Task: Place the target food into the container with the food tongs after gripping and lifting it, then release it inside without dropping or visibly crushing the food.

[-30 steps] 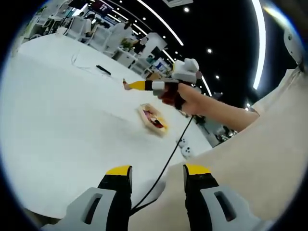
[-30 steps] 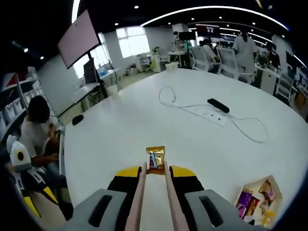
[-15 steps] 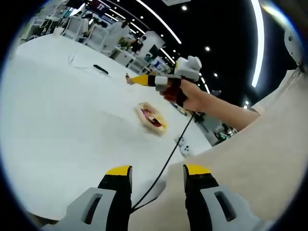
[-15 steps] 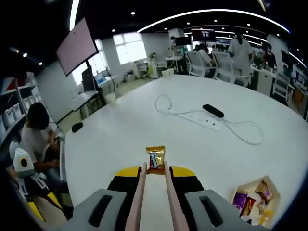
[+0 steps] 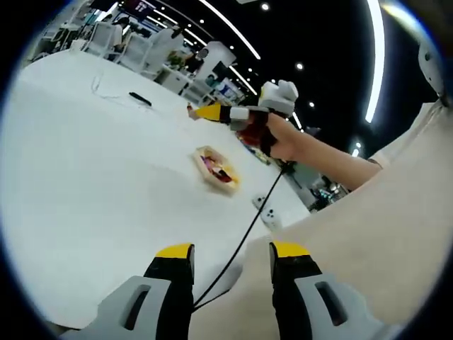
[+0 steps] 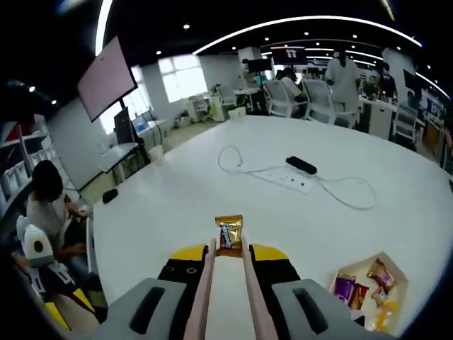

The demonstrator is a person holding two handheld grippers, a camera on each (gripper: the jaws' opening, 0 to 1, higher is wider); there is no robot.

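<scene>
My right gripper (image 6: 228, 249) is shut on a pair of pinkish food tongs (image 6: 202, 294), and the tong tips hold a small gold-wrapped candy (image 6: 228, 233) above the white table (image 6: 212, 191). The container (image 6: 368, 283), a pale hexagonal box with several wrapped sweets inside, lies on the table at the lower right of the right gripper view. In the left gripper view the same container (image 5: 215, 168) sits mid-table, and the right gripper (image 5: 212, 112), held by a hand, hovers above and beyond it. My left gripper (image 5: 230, 251) is open and holds nothing near the table's edge.
A white power strip with a cable (image 6: 294, 177) and a black remote (image 6: 301, 165) lie further back on the table. A black cable (image 5: 244, 237) runs from the right gripper down past my left jaws. A person (image 6: 46, 205) sits left of the table. Office chairs and people stand behind.
The right gripper with the tongs and candy has drifted a little over the table; in its view the container has shifted up and left slightly. The left gripper stays open and still.
</scene>
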